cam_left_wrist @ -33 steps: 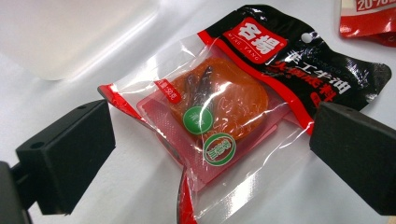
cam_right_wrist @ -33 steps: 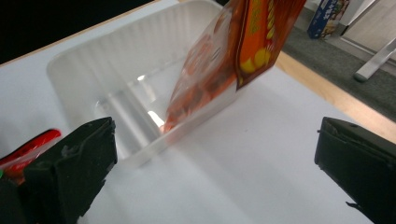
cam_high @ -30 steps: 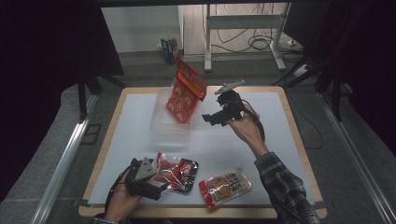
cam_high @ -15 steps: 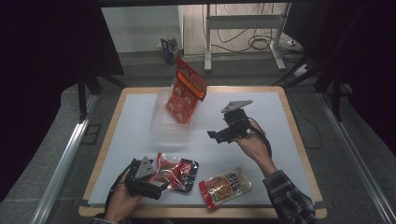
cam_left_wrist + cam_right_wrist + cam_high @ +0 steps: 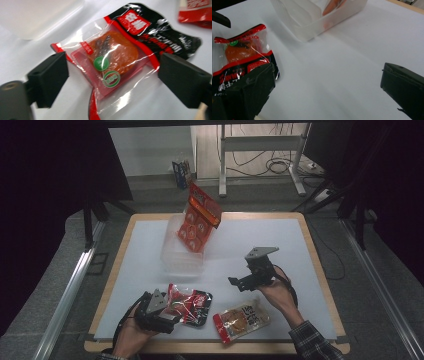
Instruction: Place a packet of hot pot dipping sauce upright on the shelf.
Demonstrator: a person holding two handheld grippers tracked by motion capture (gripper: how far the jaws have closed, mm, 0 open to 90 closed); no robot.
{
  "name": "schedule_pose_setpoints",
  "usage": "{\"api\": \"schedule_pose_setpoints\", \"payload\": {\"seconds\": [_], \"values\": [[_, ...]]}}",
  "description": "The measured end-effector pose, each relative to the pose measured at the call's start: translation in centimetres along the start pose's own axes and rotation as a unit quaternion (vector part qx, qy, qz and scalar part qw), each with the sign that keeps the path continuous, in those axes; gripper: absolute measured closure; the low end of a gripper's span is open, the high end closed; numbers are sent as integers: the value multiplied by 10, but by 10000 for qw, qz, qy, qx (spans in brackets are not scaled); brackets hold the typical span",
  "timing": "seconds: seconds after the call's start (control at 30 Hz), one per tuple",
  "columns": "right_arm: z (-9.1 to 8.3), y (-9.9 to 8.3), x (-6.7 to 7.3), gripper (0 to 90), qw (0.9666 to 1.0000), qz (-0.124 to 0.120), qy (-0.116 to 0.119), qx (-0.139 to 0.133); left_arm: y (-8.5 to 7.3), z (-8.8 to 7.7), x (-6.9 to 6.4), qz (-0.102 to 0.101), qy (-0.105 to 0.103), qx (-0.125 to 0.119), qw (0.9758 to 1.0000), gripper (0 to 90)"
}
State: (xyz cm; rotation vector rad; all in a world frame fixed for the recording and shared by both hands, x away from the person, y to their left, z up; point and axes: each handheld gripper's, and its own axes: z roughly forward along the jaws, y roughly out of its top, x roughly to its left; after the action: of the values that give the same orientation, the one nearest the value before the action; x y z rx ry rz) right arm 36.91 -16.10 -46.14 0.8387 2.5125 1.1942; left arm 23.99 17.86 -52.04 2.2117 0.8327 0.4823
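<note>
White table [image 5: 310, 250], snack packet [image 5: 117, 55] between hand-held gripper [image 5: 113, 75] jaws

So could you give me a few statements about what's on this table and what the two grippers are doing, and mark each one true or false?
1. The left gripper has its jaws on either side of the black-and-red snack packet. True; they have just been closing, pads not yet pressing.
2. The right gripper holds the orange snack packet. False: its jaws are open and hold nothing; that packet lies on the table.
3. A red packet stands upright in the clear plastic container. True.
4. The clear plastic container sits at the table's near edge. False: it sits towards the far side of the white table top.
</note>
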Motion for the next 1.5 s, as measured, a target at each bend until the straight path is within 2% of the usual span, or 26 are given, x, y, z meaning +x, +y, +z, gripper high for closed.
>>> {"api": "schedule_pose_setpoints", "payload": {"seconds": [0.1, 0.23, 0.33, 0.47, 0.57, 0.73, 0.87, 1.07, 1.17, 1.27, 1.33, 1.5], "values": [[-4, -9, 1, 0, 10000, -17, -59, 12, 1, -2, 0, -35, -147, -79, 9999, 189], [-12, -23, 3, 0, 9998, -33, -210, 3, 2, -4, -2, -77, -389, -174, 9991, 331], [-21, -35, 5, 0, 9996, -17, -291, -26, 2, -3, -2, -79, -646, -235, 9976, 496], [-34, -51, 5, 0, 9991, 90, -395, -90, 3, 0, -2, -91, -956, -257, 9950, 762], [-42, -62, 5, 1, 9988, 193, -442, -96, 6, 2, -6, -2, -1071, -264, 9939, 882], [-52, -76, 8, 2, 9982, 173, -574, -54, 10, 9, -12, 73, -1236, -142, 9922, 897], [-57, -84, 11, 3, 9982, 224, -551, -38, 11, 15, -17, 200, -1284, 11, 9915, 897], [-51, -89, 13, 8, 9984, 157, -539, 114, 14, 29, -25, 300, -1298, 218, 9908, 897], [-47, -90, 15, 9, 9982, 51, -563, 185, 19, 35, -26, 329, -1235, 229, 9915, 898], [-46, -89, 16, 10, 9980, -7, -581, 248, 22, 41, -27, 244, -1169, 215, 9926, 897], [-44, -90, 16, 10, 9980, -38, -576, 267, 24, 44, -26, 299, -1034, 292, 9938, 897], [-41, -89, 18, 13, 9977, -101, -579, 327, 25, 40, -21, 237, -1065, 243, 9937, 897]]}}
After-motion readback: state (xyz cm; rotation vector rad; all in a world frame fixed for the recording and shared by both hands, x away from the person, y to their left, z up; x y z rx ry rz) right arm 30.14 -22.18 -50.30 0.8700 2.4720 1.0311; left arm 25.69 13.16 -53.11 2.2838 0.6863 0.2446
